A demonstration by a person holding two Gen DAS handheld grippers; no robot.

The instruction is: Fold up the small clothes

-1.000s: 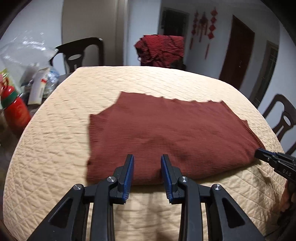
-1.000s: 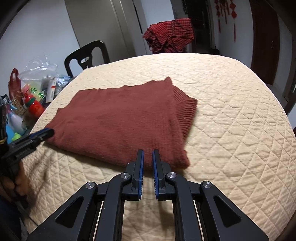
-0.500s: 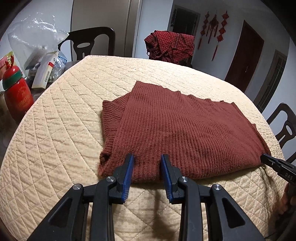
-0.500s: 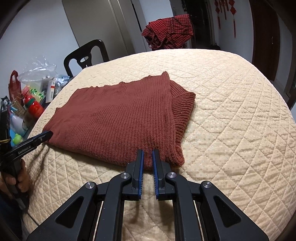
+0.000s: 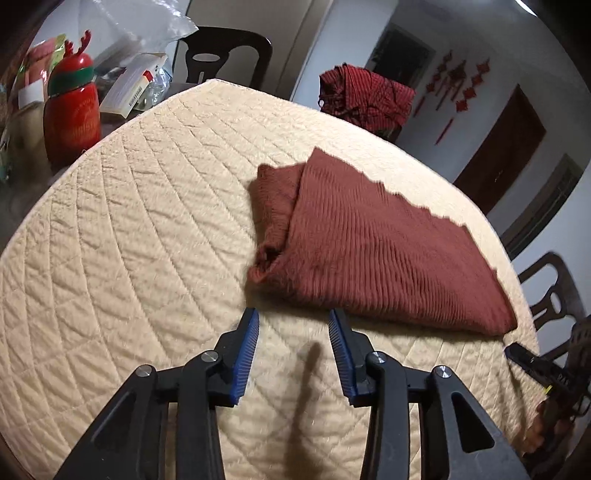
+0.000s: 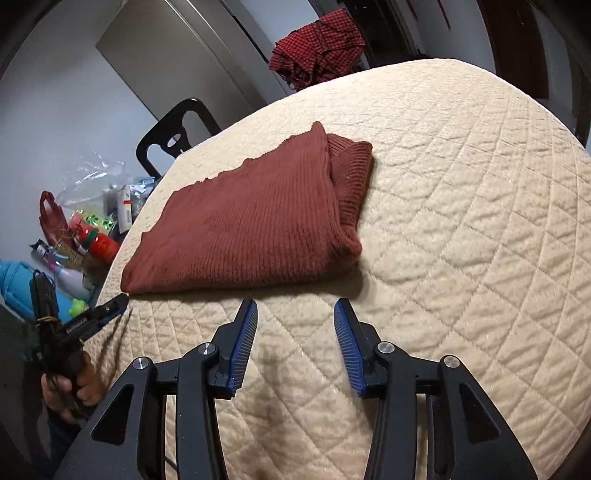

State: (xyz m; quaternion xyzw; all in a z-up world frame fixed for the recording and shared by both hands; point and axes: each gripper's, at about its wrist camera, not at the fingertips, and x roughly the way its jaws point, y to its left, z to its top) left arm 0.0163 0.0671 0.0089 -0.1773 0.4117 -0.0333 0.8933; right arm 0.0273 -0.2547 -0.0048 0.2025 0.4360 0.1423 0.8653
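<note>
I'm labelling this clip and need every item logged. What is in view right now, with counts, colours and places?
knit garment: 1, rust red, folded flat on the table, near edge by both grippers
quilted cover: 1, cream, spread over the table
checked cloth: 1, red and black, heaped past the table's far edge
chairs: at least 2, dark, around the table
red bottle: 1, green band, antlered cap, in the side clutter
clear plastic bag: 1, above that clutter
hanging ornaments: several, red, on the far wall
left gripper: black, blue pads, jaws just opened, nothing between
right gripper: same colours, jaws just opened, nothing between
hand: 1, holding the left gripper's handle
</note>
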